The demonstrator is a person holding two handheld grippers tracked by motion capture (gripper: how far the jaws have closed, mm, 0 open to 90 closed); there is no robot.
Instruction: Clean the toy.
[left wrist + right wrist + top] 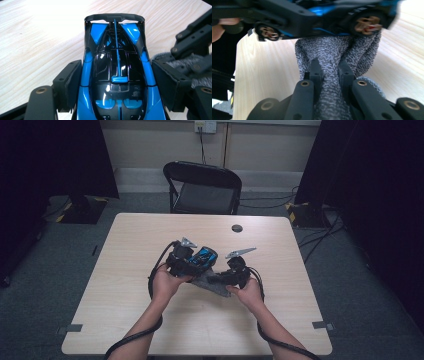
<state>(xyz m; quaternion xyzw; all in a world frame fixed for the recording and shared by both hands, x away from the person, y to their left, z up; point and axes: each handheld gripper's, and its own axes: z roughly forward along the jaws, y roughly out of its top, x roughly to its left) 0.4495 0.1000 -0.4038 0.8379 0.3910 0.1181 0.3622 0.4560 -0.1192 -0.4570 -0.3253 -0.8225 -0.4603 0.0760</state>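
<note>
Left hand-held gripper (pixel 117 82) grasps a blue toy car (pixel 117 75); right hand-held gripper (pixel 331 72) is clenched on a grey cloth (pixel 332 52).

The left gripper view shows the car's roof and rear wing between the pads, which press on its flanks. The right gripper view shows instead the car's underside and wheels, the cloth bunched just beneath, seemingly touching. From the high view, both meet just above the middle of the table (pixel 150 235), the car left of the cloth.
</note>
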